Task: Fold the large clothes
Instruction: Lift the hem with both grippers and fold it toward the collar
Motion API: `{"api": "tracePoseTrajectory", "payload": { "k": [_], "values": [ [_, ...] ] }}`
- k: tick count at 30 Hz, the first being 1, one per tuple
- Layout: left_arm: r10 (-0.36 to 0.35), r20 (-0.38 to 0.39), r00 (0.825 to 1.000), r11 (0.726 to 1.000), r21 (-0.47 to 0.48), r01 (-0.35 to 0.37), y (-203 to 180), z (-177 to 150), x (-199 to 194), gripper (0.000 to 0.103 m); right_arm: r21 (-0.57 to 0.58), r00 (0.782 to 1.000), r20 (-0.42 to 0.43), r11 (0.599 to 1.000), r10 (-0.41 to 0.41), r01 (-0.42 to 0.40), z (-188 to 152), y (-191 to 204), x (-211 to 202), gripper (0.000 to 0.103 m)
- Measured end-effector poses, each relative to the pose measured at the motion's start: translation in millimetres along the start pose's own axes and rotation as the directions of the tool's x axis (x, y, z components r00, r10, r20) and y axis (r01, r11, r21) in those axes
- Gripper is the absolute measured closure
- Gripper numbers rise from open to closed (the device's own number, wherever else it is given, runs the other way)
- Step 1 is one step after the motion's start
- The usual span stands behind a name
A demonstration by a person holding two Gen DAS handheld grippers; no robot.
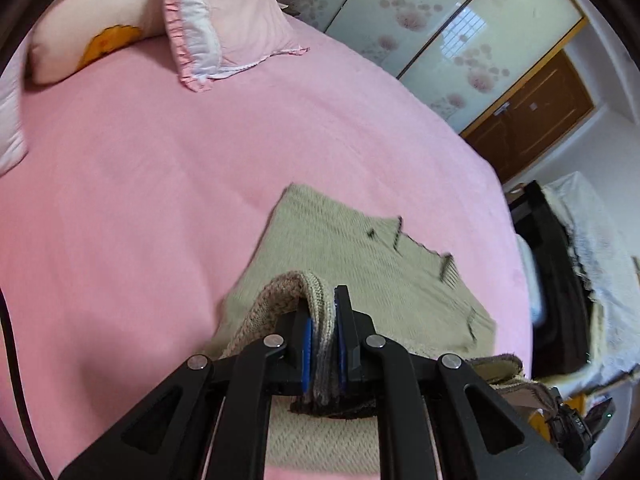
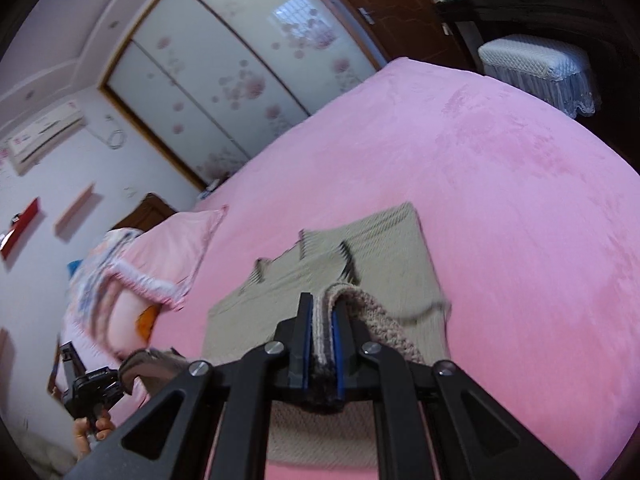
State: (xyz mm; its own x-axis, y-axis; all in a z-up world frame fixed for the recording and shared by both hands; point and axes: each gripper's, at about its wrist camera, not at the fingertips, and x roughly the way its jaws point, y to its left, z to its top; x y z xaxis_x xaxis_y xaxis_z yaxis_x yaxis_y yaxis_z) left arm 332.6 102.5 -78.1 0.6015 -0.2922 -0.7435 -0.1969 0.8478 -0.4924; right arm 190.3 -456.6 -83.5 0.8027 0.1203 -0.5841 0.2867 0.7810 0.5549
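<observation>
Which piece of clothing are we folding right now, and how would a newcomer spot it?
Start at the big pink bed; near its edge lies a beige knitted sweater, partly folded. The left gripper and right gripper each pinch its brownish ribbed hem. It is the only knitted, non-pink thing on the bed, unlike the pink frilled pillows at the head.

Your left gripper [image 1: 323, 334] and right gripper [image 2: 321, 340] look alike: matte black frames built of angled link bars, each bar with a triangular cut-out. Round silver pivot pins join the bars. The fingers [image 1: 347, 332] are flat black plates lined inside with blue pads [image 2: 307, 344].
</observation>
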Motion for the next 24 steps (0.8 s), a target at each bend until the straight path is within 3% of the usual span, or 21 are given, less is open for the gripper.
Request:
{"api": "tracePoseTrajectory", "payload": {
  "k": [9, 16, 19, 22, 24],
  "values": [
    [0.086, -0.015, 0.996, 0.995, -0.042, -0.087, -27, 60, 125, 0.095, 0.023, 0.993, -0.035, 0.993, -0.116, 0.117, 58, -19, 133, 0.096],
    [0.18, -0.122, 0.976, 0.976, -0.1, -0.192, -17, 72, 207, 0.093, 0.067, 0.98, -0.117, 0.984, -0.158, 0.167, 69, -41, 201, 0.095],
    [0.174, -0.134, 0.976, 0.97, -0.145, -0.193, -12, 77, 222, 0.089, 0.156, 0.977, -0.173, 0.976, -0.122, 0.15, 68, -60, 217, 0.094],
    [0.141, -0.143, 0.98, 0.958, -0.231, -0.172, -8, 81, 228, 0.086, 0.291, 0.986, -0.165, 0.953, -0.038, 0.086, 69, -83, 219, 0.087],
    [0.102, -0.137, 0.985, 0.945, -0.296, -0.139, -5, 83, 228, 0.074, 0.329, 0.99, -0.139, 0.941, -0.037, 0.081, 70, -90, 213, 0.086]
  ]
}}
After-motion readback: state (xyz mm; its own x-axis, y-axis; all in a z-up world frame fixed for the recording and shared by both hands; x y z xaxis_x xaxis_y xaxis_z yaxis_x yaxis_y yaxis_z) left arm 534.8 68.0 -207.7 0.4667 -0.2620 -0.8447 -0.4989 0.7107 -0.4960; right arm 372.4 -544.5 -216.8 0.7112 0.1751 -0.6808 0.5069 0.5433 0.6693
